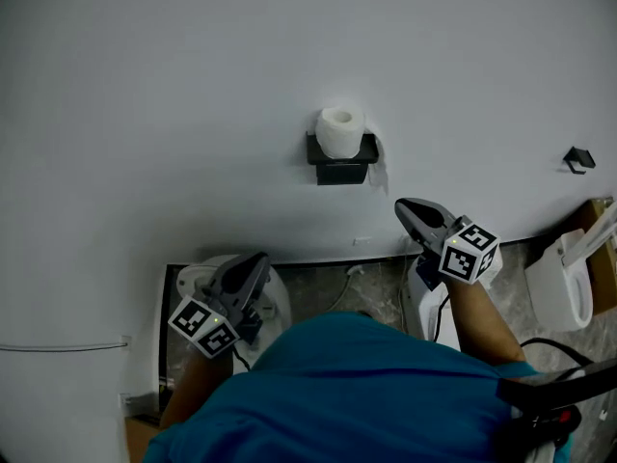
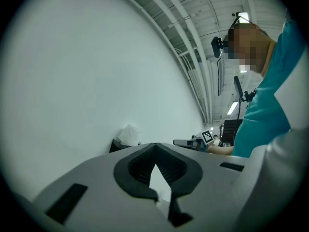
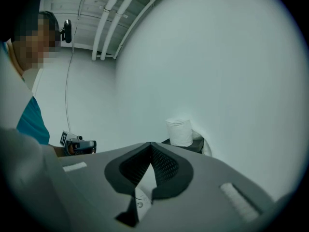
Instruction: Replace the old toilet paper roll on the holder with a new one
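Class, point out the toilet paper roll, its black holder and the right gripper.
toilet paper roll (image 1: 340, 131): head view, its side.
black holder (image 1: 341, 173): head view, lower front face.
right gripper (image 1: 402, 205): head view, shut jaw tips.

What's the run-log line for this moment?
stage: pre-contact | left gripper: shut, empty | right gripper: shut, empty | toilet paper roll: upright on holder, untouched | right gripper nearer holder

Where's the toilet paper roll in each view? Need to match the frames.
Head view: toilet paper roll is upper centre, against the white wall.
Left gripper view: roll is small, lower left of centre.
Right gripper view: roll stands upright just right of centre.
Shared landmark: the black holder directly under the roll, visible in all three views.
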